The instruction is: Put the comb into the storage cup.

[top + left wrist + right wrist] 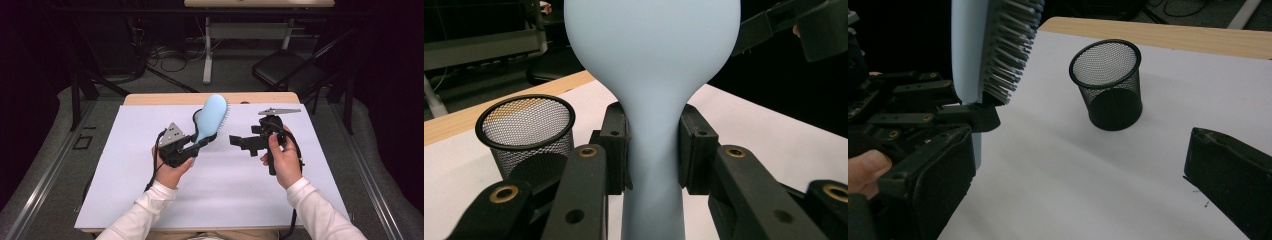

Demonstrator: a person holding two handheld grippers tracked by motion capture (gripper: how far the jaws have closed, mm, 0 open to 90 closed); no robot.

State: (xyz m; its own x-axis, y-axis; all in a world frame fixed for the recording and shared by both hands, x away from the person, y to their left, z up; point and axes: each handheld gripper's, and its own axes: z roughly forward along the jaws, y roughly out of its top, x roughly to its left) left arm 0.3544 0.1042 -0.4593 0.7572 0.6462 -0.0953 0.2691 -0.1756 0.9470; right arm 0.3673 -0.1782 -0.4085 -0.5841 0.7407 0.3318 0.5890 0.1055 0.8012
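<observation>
Two grippers work above the white sheet-covered table (pixel 150 190) in the high view. The left gripper (pixel 202 141) is clenched on the handle of a pale blue plastic hairbrush (pixel 211 116), whose long axis runs up and away from the person, with the bristles facing right. The right gripper (pixel 239 141) is just beside it, pointing left toward the brush handle; its jaws seem apart, with nothing between them.

From the left gripper view, the hairbrush (pixel 654 75) stands upright between the two black jaws, which press on its narrow neck from both sides. A black wire-mesh cup (pixel 526 132) stands on the table behind, to the left of the jaws (its open mouth faces up).

Along the right gripper view, the hairbrush (pixel 993 45) shows its bristles in the upper left, and the left gripper (pixel 968 112) holds it from below. The mesh cup (pixel 1108 85) stands upright beyond, well apart from the brush. This view's own jaws stand wide, released. I judge that the brush must go handle-down into the cup, and the left hand is the one that carries it.
</observation>
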